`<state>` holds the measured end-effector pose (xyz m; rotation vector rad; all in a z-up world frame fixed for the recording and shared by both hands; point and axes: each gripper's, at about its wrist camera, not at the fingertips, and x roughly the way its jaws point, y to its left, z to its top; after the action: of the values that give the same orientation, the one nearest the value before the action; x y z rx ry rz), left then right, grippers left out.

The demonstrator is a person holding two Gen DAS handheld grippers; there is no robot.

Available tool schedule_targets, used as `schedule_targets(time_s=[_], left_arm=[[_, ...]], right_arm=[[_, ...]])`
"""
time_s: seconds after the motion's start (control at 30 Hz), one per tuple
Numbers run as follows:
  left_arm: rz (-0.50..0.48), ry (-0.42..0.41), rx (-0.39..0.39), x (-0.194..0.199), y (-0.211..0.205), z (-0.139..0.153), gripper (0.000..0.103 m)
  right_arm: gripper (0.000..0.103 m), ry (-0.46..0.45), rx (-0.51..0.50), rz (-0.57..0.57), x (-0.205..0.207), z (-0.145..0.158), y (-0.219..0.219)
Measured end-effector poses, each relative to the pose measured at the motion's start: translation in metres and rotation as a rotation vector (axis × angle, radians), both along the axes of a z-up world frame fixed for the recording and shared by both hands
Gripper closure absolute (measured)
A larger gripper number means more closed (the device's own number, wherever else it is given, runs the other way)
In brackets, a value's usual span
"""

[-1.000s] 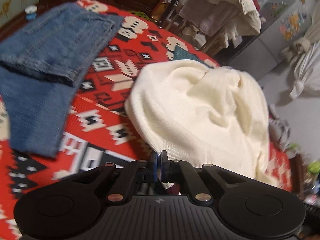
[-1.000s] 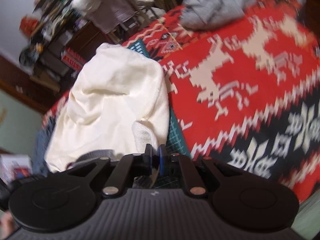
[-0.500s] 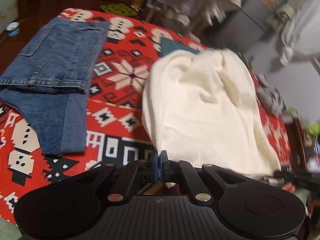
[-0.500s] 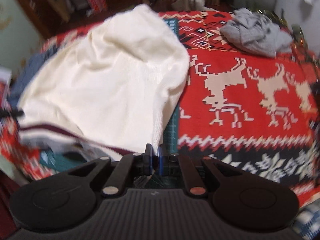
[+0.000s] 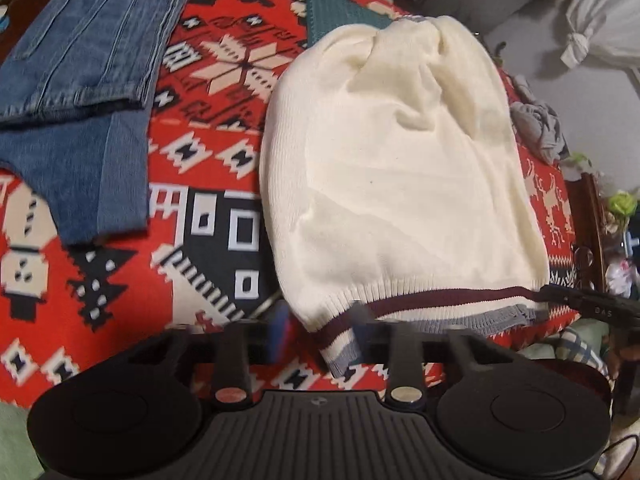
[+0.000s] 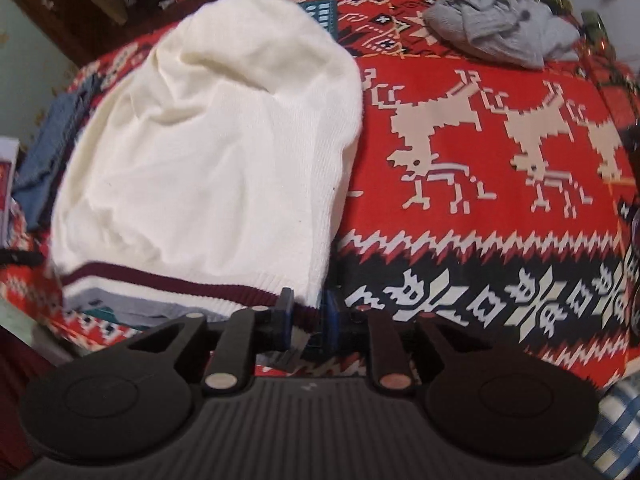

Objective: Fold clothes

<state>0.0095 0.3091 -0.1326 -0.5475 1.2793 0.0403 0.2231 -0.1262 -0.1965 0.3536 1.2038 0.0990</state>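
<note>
Nearest us, left hand-held gripper (image 5: 320, 330) has let go, jaws spread astride the striped hem corner. Right hand-held gripper (image 6: 306, 318) likewise released, hem between its parted jaws. Both were clamped shut half a second ago. Cream sweater (image 5: 400, 168) now lies flat on the red patterned blanket (image 6: 480, 208), so we judge this fold laid. Beyond: folded jeans (image 5: 84, 80) to its left, crumpled grey garment (image 6: 500, 36) waiting.
</note>
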Motion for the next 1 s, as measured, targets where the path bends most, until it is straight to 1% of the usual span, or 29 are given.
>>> schedule_targets(time_s=[0.03, 0.13, 0.2, 0.27, 0.4, 0.43, 0.47, 0.5, 0.53, 0.63, 0.73, 0.77, 0.87, 0.9, 1.0], left_arm=[[0.005, 0.011, -0.001, 0.0, -0.001, -0.001, 0.063], [0.022, 0.038, -0.005, 0.0, -0.005, -0.01, 0.063], [0.037, 0.058, -0.026, 0.002, -0.007, -0.017, 0.063], [0.04, 0.081, -0.045, 0.003, -0.011, -0.025, 0.068], [0.041, 0.115, -0.059, 0.005, -0.018, -0.035, 0.068], [0.047, 0.114, -0.065, 0.006, -0.019, -0.037, 0.07], [0.049, 0.11, -0.065, 0.006, -0.02, -0.038, 0.082], [0.051, 0.107, -0.064, 0.007, -0.02, -0.039, 0.091], [0.053, 0.103, -0.063, 0.008, -0.021, -0.04, 0.095], [-0.057, 0.1, 0.031, 0.012, -0.032, -0.033, 0.096], [-0.177, 0.124, 0.17, 0.016, -0.04, -0.021, 0.097], [-0.2, 0.133, 0.209, 0.017, -0.04, -0.018, 0.097], [-0.276, 0.17, 0.277, 0.015, -0.041, -0.014, 0.097], [-0.295, 0.186, 0.301, 0.014, -0.042, -0.015, 0.097], [-0.313, 0.234, 0.321, 0.008, -0.04, -0.024, 0.097]], right_arm=[[0.074, 0.001, 0.028, -0.025, -0.001, -0.001, -0.005], [0.073, 0.017, 0.107, -0.077, -0.003, -0.007, -0.014], [0.072, 0.031, 0.107, -0.073, -0.003, -0.013, -0.012], [0.071, 0.044, 0.107, -0.064, -0.003, -0.019, -0.01], [0.071, 0.047, 0.107, -0.041, 0.0, -0.025, -0.001], [0.074, 0.047, 0.095, -0.027, 0.001, -0.025, 0.002], [0.085, 0.048, 0.082, -0.012, 0.002, -0.025, 0.005], [0.093, 0.049, 0.07, 0.003, 0.003, -0.025, 0.009], [0.095, 0.05, 0.056, 0.018, 0.004, -0.025, 0.012], [0.096, 0.059, -0.048, 0.106, 0.006, -0.021, 0.025], [0.096, 0.078, -0.216, 0.231, 0.006, -0.017, 0.039], [0.097, 0.09, -0.247, 0.262, 0.006, -0.017, 0.042], [0.097, 0.116, -0.318, 0.326, 0.003, -0.02, 0.049], [0.097, 0.127, -0.337, 0.33, 0.003, -0.023, 0.05], [0.097, 0.152, -0.335, 0.323, 0.003, -0.032, 0.049]])
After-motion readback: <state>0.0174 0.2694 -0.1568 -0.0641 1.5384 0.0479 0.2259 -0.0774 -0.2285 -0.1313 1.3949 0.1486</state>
